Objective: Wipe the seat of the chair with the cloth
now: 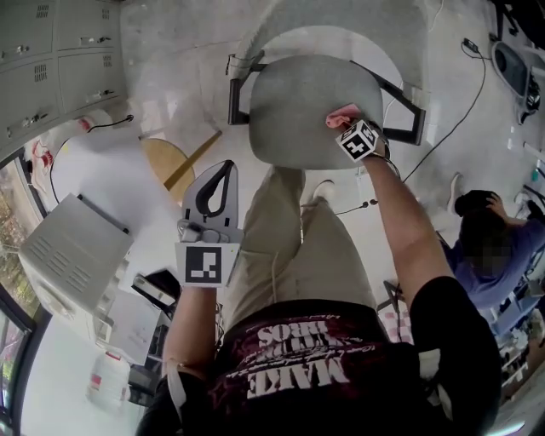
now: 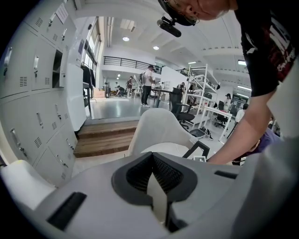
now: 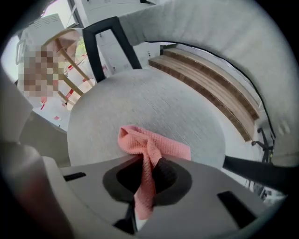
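The chair's round grey seat (image 1: 298, 106) (image 3: 140, 105) stands in front of me, with a pale curved backrest (image 1: 341, 25) (image 3: 210, 37) and black armrests (image 1: 238, 94). My right gripper (image 1: 351, 129) (image 3: 147, 179) is low over the seat's right front part, shut on a pink cloth (image 1: 343, 116) (image 3: 149, 147). The cloth's bunched free end lies on the seat. My left gripper (image 1: 223, 174) (image 2: 156, 186) hangs left of the chair, off the seat, its jaws shut with nothing in them. In the left gripper view the chair (image 2: 159, 130) shows ahead.
A grey box-like machine (image 1: 72, 251) and a round wooden stool (image 1: 166, 162) stand at the left. Lockers (image 1: 60, 51) line the far left. A seated person (image 1: 490, 247) is at the right, and cables (image 1: 451, 128) cross the floor. Wooden steps (image 3: 210, 93) lie behind the chair.
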Demonstrator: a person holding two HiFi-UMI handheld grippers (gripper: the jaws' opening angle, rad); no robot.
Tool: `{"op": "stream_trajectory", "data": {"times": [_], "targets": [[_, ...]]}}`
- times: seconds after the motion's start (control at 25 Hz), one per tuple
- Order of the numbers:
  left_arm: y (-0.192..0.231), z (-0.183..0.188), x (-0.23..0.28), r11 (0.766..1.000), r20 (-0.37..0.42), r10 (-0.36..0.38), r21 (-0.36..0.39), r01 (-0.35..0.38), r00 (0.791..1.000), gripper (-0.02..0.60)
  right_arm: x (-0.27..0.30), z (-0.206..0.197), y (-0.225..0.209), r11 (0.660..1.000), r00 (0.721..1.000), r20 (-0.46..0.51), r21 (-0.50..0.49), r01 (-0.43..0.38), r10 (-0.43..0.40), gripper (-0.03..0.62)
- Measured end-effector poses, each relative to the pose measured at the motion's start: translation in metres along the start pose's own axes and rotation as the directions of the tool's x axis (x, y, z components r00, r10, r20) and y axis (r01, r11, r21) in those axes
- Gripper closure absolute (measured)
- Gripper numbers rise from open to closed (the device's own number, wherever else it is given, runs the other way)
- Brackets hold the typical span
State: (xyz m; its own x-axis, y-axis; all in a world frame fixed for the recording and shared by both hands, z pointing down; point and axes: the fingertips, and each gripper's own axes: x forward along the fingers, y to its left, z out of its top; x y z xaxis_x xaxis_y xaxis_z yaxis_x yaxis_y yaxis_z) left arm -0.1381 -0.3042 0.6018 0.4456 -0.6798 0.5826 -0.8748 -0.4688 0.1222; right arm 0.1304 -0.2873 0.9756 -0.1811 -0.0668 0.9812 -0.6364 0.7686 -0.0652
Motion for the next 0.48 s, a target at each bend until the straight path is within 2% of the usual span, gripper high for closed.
{"op": "stream_trajectory", "data": {"times": [0.12, 0.2, 0.24, 0.36, 0.48], "targets": [[-0.002, -0.001, -0.003, 1.000, -0.009, 0.001, 0.003, -0.001, 1.000, 0.581, -0.008, -0.031, -0.024, 0.995, 0.997, -0.055, 0.082, 0.050, -0.045, 0.563], [-0.003, 0.000, -0.006, 1.000, -0.009, 0.008, -0.001, -0.008, 1.000, 0.581, -0.012, -0.023, -0.023, 0.993, 0.997, -0.049, 0.090, 0.071, -0.067, 0.563], [-0.004, 0.000, -0.007, 1.000, -0.008, 0.008, 0.003, -0.008, 1.000, 0.581, -0.016, -0.009, -0.013, 0.995, 0.998, -0.017, 0.078, 0.063, -0.062, 0.563], [-0.009, 0.000, -0.009, 1.000, -0.004, 0.002, 0.018, -0.002, 1.000, 0.580, -0.023, 0.053, 0.049, 1.000, 0.991, 0.128, -0.012, -0.023, 0.024, 0.562], [-0.017, 0.002, -0.010, 1.000, 0.007, 0.001, 0.027, -0.001, 1.000, 0.581, -0.019, 0.109, 0.125, 0.984, 0.970, 0.202, -0.140, -0.109, 0.136, 0.562]]}}
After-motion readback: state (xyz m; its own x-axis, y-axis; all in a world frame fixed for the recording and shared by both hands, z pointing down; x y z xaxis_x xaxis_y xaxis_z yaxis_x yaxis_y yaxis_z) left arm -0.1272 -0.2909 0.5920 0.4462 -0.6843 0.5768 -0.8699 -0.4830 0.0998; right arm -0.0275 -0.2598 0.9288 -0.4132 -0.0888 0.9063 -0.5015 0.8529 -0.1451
